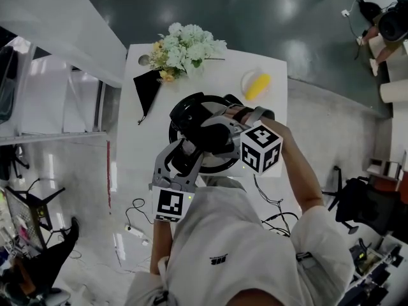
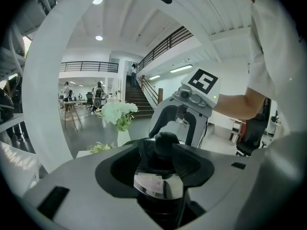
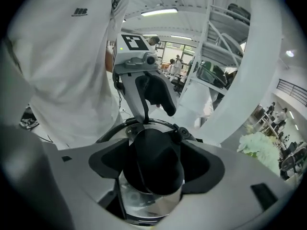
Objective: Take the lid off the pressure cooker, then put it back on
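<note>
– Wide hall, dark glossy floor [image 1: 255, 11], a white bench [image 1: 268, 113] in the middle of it. What are the claws doing?

– Take the right claw [image 3: 156, 176] first. Its jaws stand about as wide as they go, one on each side of the lid's black handle [image 3: 153, 150], with a dark gap showing on both sides. I'd call it empty, with nothing squeezed.

– And the left claw [image 2: 158, 171]?

– Also spread, facing the right one across the cooker. The knob end of the handle stands between its jaws. One pad sits just beside it and the other is clear of it. I see no grip there either.

– Where's the lid?

– The steel lid [image 2: 152, 185] sits on the pressure cooker [image 1: 185, 115], which stands mid-bench under both claws.

– How will it handle?

– Heavy and rigid, I'd guess, and the polished steel looks slippery. The matte handle is the place to take it, square across its width. A lid like that probably wants a twist before it lifts, so one claw should steady the pot.

– Anything nearby?

– White flowers [image 1: 185, 46] at the far edge, and a black cloth [image 1: 148, 88] to their left and nearer. A small dish [image 1: 245, 81] with something yellow sits far right. None of them touches the cooker.
</note>
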Demonstrator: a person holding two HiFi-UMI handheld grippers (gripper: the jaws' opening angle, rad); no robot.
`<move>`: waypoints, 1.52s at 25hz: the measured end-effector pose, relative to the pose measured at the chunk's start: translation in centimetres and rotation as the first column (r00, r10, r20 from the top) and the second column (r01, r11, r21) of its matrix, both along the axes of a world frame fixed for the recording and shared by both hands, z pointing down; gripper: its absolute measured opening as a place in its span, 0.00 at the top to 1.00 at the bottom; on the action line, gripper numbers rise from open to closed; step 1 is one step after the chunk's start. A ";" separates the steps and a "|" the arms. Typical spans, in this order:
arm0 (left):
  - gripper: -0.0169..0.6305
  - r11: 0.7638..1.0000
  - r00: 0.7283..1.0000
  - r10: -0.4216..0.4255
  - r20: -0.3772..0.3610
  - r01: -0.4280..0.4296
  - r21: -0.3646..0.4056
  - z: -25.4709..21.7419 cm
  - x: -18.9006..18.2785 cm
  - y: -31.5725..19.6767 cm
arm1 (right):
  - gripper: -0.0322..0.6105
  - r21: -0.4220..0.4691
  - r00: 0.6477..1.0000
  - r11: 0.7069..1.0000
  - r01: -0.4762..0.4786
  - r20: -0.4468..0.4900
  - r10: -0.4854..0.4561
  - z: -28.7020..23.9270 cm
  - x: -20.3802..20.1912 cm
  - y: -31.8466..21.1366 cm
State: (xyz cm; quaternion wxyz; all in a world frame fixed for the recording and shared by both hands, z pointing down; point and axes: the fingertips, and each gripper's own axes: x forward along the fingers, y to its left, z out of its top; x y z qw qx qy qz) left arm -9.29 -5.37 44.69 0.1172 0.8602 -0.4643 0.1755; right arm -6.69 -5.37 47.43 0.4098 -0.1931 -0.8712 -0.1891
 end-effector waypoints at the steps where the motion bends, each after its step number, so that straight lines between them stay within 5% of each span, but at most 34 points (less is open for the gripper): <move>1: 0.62 1.000 1.000 0.000 -0.002 0.000 -0.001 0.1 0.0 0.0 | 0.43 -0.010 1.000 1.000 0.013 -0.013 -0.013 0.3 -0.1 0.1; 8: 0.62 1.000 1.000 0.001 -0.007 -0.001 0.001 0.1 -0.2 -0.2 | 0.43 -0.062 0.998 0.998 0.031 -0.047 -0.034 1.1 -0.7 0.0; 19: 0.62 1.000 1.000 0.009 -0.004 -0.009 0.007 0.2 -0.9 -0.7 | 0.45 -0.028 0.994 1.000 0.006 -0.113 -0.009 1.4 -0.7 0.0; 30: 0.62 1.000 1.000 0.028 0.002 -0.028 0.004 0.3 -2.1 -1.0 | 0.44 -0.039 0.983 0.989 -0.142 -0.121 0.137 1.4 -1.3 -0.3; 38: 0.62 0.999 0.999 0.051 0.003 -0.051 0.006 0.5 -2.3 -1.3 | 0.44 -0.048 0.936 0.939 -0.340 -0.117 0.332 1.5 -1.5 -1.2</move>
